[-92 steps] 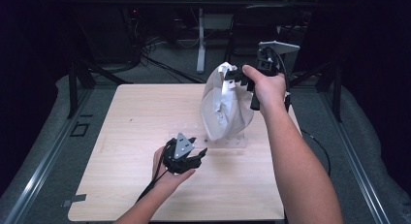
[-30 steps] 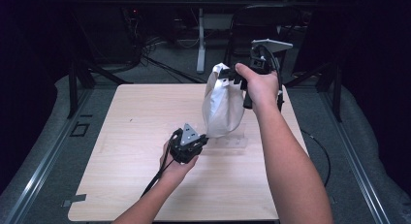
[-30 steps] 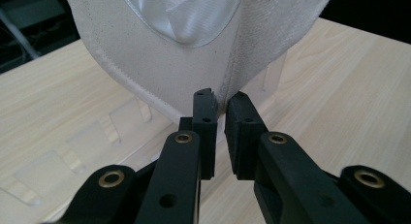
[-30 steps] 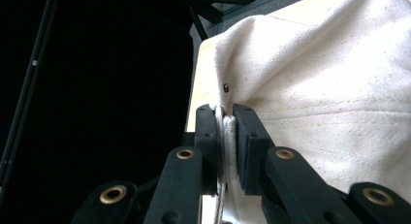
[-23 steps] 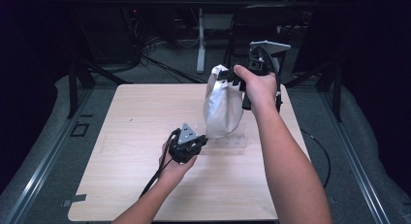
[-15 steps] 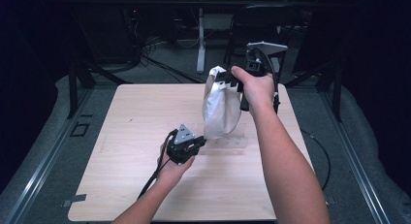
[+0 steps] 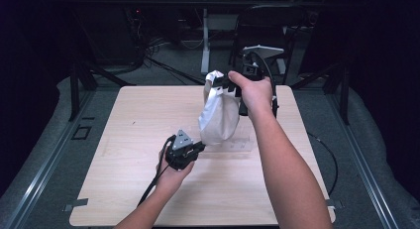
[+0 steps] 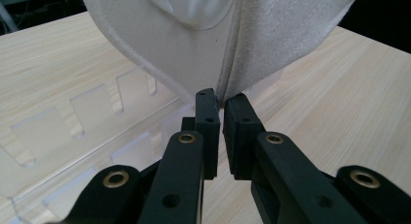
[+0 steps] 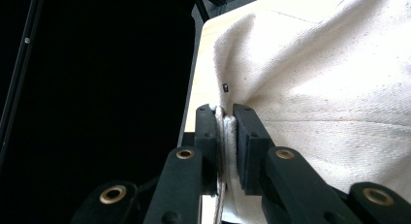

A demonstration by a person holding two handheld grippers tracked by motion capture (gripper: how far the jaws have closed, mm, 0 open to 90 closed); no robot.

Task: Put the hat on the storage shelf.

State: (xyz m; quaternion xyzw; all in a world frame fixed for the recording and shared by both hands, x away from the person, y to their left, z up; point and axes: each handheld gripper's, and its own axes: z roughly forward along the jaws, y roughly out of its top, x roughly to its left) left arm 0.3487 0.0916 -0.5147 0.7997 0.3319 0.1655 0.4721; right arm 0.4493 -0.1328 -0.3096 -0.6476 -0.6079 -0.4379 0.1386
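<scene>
Cloth bag [image 7: 219, 114] now hangs narrower, both hand-held grippers clamped on it (left [image 7: 197, 148] just closed, right [image 7: 229, 85]).

A lab or recording studio is suggested. A bare wooden table [image 7: 124, 140] is ringed by black drapes [image 7: 29, 90], with cables [image 7: 163, 60] and stands [image 7: 204, 40] seen on the floor behind.
</scene>
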